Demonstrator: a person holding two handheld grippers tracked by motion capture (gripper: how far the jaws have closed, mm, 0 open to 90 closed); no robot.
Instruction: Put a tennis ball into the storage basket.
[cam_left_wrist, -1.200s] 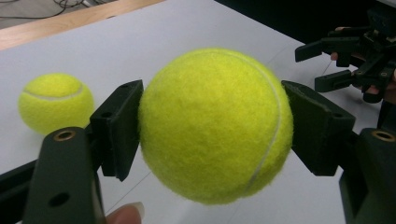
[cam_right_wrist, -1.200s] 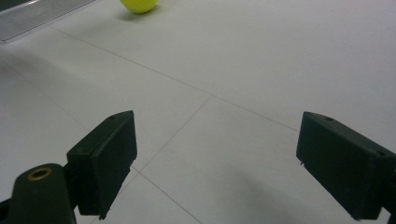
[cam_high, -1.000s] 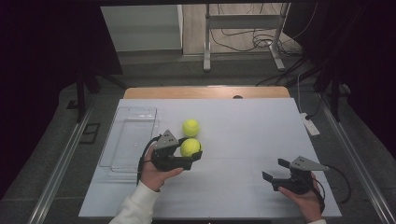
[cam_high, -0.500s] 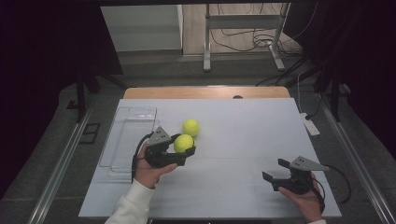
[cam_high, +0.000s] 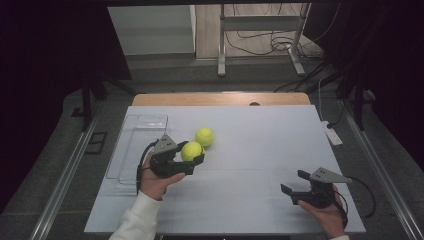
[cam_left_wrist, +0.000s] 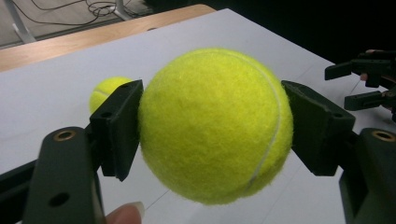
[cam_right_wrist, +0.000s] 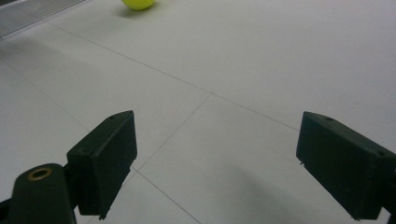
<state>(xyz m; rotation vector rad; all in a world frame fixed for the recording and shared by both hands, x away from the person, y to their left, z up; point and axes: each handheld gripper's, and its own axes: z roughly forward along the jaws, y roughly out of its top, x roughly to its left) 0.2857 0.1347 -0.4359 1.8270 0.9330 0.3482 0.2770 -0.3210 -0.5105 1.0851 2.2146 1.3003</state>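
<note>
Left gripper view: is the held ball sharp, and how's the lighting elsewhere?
Left gripper view: held tennis ball sharp, felt visible; second ball behind soft. High view: table evenly lit, surroundings dark. Right gripper view: right claw throws a faint soft shadow.

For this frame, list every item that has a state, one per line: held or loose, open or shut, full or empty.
Left gripper: shut on a tennis ball, lifted off the table.
Held tennis ball: clamped between both pads, clear of the surface.
Second tennis ball: loose on the table, untouched.
Right gripper: open, nothing between its jaws, low over the table.
Clear tray: on the table's left side, empty as far as visible.
</note>
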